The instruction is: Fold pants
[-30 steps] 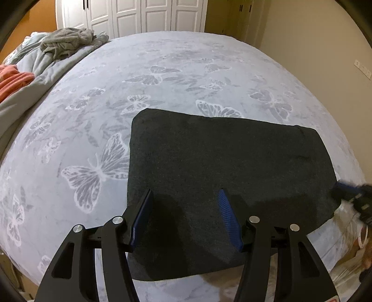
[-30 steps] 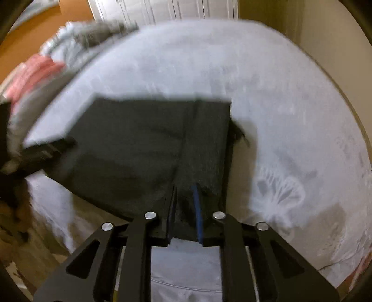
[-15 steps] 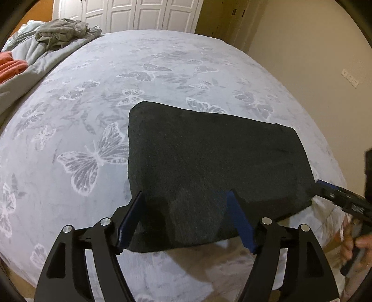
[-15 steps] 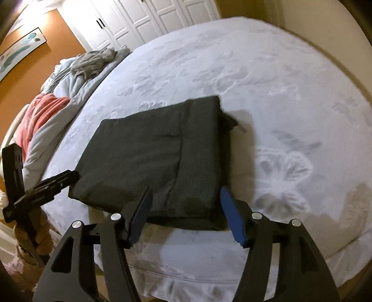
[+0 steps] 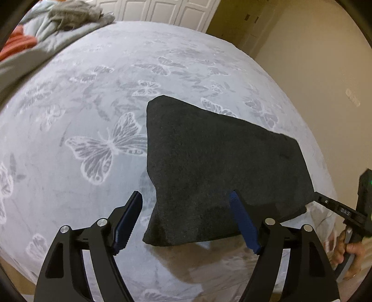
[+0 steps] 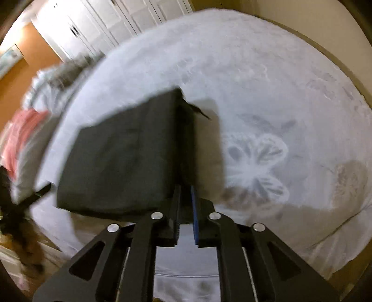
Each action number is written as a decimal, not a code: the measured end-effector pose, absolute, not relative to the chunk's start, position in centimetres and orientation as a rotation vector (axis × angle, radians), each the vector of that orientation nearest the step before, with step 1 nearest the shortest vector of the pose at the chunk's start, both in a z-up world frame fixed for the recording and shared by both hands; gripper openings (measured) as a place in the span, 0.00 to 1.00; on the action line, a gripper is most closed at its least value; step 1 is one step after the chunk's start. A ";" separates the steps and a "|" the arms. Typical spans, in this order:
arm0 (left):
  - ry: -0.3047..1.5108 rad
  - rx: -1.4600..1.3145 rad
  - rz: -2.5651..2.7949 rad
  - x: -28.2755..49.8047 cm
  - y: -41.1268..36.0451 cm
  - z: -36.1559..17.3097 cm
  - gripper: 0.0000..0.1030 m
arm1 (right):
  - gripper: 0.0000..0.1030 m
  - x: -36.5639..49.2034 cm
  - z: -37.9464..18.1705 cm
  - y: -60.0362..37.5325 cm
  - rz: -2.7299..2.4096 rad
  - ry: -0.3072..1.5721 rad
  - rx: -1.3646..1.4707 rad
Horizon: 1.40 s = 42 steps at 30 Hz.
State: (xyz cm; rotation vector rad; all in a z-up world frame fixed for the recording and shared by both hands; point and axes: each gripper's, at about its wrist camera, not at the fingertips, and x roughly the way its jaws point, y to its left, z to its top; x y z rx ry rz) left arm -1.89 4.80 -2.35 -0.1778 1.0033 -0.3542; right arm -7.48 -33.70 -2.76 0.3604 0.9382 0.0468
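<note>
Since the earlier frame, right gripper [image 6: 186, 197] jaws have closed, clamped on the near right corner of the folded dark pants [image 6: 121, 162]. Left gripper [image 5: 186, 216] jaws have widened, apart, straddling the pants' near edge untouched. Pants lie mid-frame on butterfly-print bedspread [image 5: 81, 116].

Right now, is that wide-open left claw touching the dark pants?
Apart. The left wrist view shows the left gripper with its jaws spread above the pants, the corner lying loose between them, neither pad pressing.

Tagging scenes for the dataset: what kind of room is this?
Most likely a bedroom: a bed with a butterfly-print cover, rumpled bedding at its far end, white closet doors behind.
</note>
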 end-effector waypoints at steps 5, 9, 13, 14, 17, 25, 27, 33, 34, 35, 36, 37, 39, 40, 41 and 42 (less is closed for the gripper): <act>0.998 -0.173 -0.364 -1.8 4.2 -2.2 0.73 | 0.65 -5.8 -2.2 -32.0 0.032 0.928 0.275; 1.029 -0.241 -0.412 -1.4 4.5 -2.6 0.78 | 0.70 -4.0 -4.7 -32.5 0.085 1.014 0.404; 1.084 -0.432 -0.388 -0.1 7.6 -4.1 0.78 | 0.87 -5.0 -5.9 -32.9 0.138 1.015 0.470; 1.133 -0.481 -0.371 0.6 8.2 -5.3 0.79 | 0.88 -4.9 -6.6 -32.7 0.150 1.047 0.480; 1.266 -0.601 -0.383 2.0 8.3 -8.5 0.78 | 0.92 -4.7 -7.0 -31.5 0.145 1.046 0.425; 1.234 -0.514 -0.463 2.2 3.9 -7.8 0.40 | 0.33 -4.0 -6.6 -32.6 0.163 0.972 0.595; 1.211 -0.506 -0.463 1.9 3.7 -6.9 0.25 | 0.29 -4.6 -5.7 -32.1 0.168 0.938 0.569; 1.099 -0.486 -0.569 -1.8 4.7 0.1 0.22 | 0.28 -8.9 0.6 -30.1 0.247 0.812 0.489; 1.074 -0.466 -0.576 -2.5 4.8 1.4 0.22 | 0.28 -10.1 2.2 -29.8 0.270 0.790 0.482; 1.048 -0.440 -0.585 -3.7 5.1 3.2 0.22 | 0.28 -10.7 3.0 -29.7 0.280 0.777 0.475; 1.031 -0.427 -0.597 -4.3 5.3 4.4 0.22 | 0.28 -11.5 4.1 -29.4 0.291 0.759 0.462; 1.014 -0.416 -0.612 -5.1 5.5 5.7 0.22 | 0.28 -12.3 5.7 -29.0 0.306 0.730 0.442; 0.963 -0.376 -0.635 -6.2 5.9 8.9 0.22 | 0.28 -13.3 8.1 -28.5 0.321 0.683 0.411; 0.934 -0.361 -0.641 -6.8 6.2 10.2 0.22 | 0.28 -13.9 9.9 -28.2 0.331 0.643 0.389; 0.894 -0.350 -0.652 -7.2 6.5 12.2 0.22 | 0.28 -14.2 11.3 -27.9 0.338 0.615 0.374; 0.862 -0.344 -0.660 -7.1 6.4 13.8 0.22 | 0.28 -14.5 12.7 -27.7 0.346 0.582 0.359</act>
